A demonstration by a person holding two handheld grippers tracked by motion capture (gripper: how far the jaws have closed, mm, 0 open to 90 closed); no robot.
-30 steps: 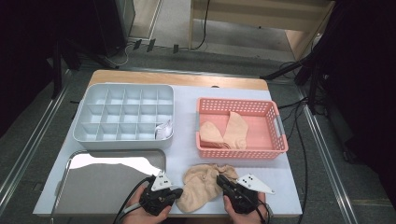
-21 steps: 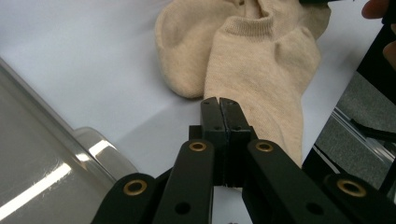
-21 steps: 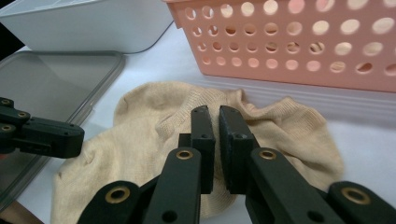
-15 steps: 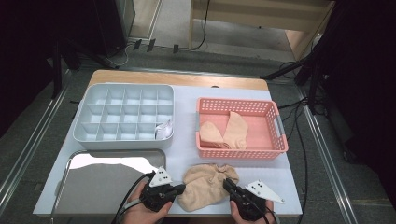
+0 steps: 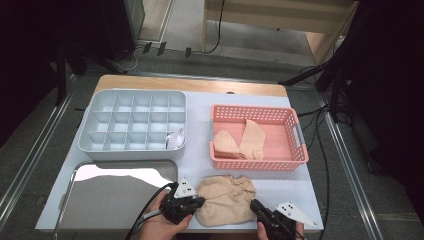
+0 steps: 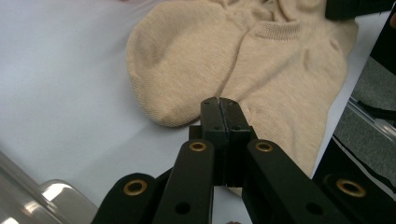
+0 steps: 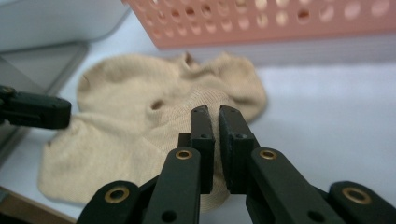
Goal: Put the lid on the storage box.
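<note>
Jaws of both grippers pinch the beige sock [image 5: 226, 200] lying on the desk [image 5: 200, 155] before the pink basket [image 5: 300, 150]; folding seems underway, next lift one edge across

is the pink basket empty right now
No, the pink basket holds beige socks lying on its floor toward its left side in the high view.
</note>
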